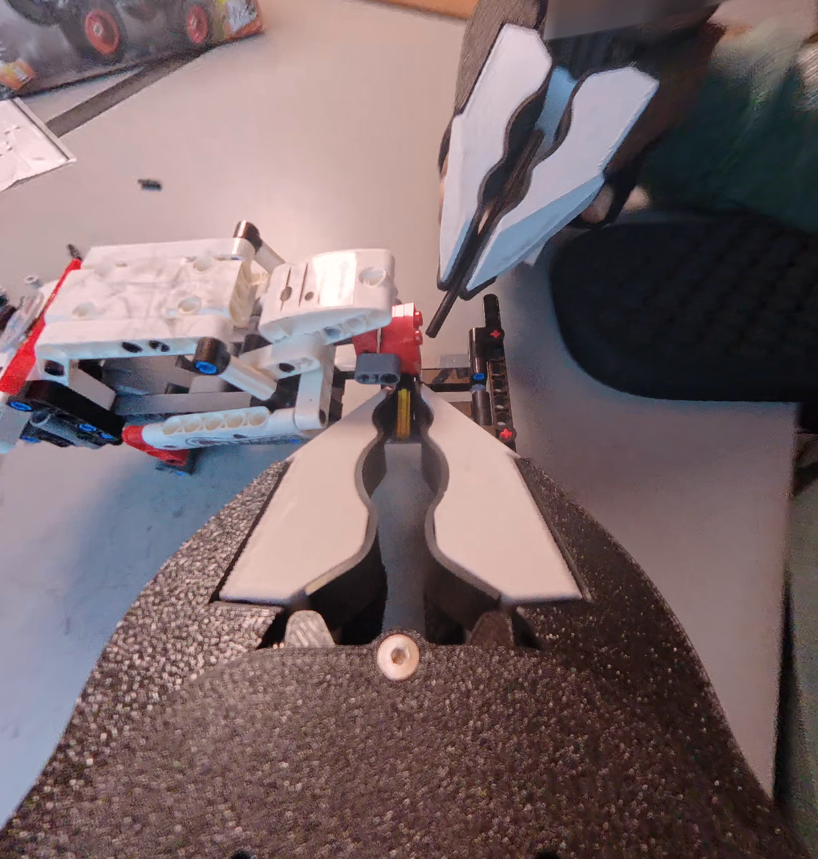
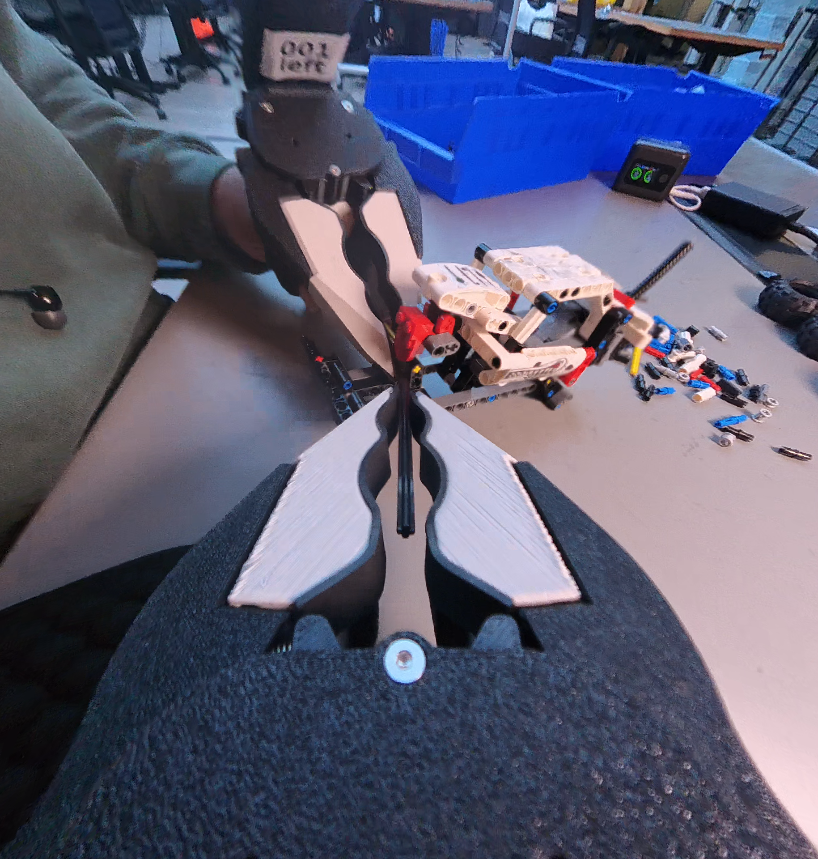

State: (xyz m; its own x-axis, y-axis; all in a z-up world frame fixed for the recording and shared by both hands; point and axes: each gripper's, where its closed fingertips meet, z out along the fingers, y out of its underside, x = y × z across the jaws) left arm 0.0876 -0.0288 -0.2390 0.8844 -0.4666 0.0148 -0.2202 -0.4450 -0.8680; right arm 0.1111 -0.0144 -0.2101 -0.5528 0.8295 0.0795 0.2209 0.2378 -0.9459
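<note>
Here, at the far left corner of the counter [image 1: 332,139] in the left wrist view, lies a printed box [image 1: 95,42] with a sheet of paper [image 1: 12,144] just in front of it. Near the counter's middle sits a half-built brick model [image 1: 202,334] of white, red and black beams, tilted, its red end block [image 1: 397,339] turned toward both grippers. The left gripper [image 1: 403,395] has its jaws drawn nearly together on a yellow part [image 1: 402,413] at the model's end, beside a black holed beam [image 1: 495,381] that stands along the near edge. Above that, the right gripper [image 1: 462,288] comes in slanting, its jaws pinching a thin black axle [image 1: 441,316] whose tip hangs just beside the red block; whether it touches cannot be told. In the right wrist view a sleeve [image 2: 72,195] fills the left side, and the axle runs back between the right gripper's own jaws. Further right, loose pins [image 2: 704,372] in blue, black, red and white are scattered beside the model, with two black tyres [image 2: 802,316] near the right edge. Blue bins [image 2: 514,130] stand at the far edge, and beside them a small black device [image 2: 651,172] with a lit screen.
</note>
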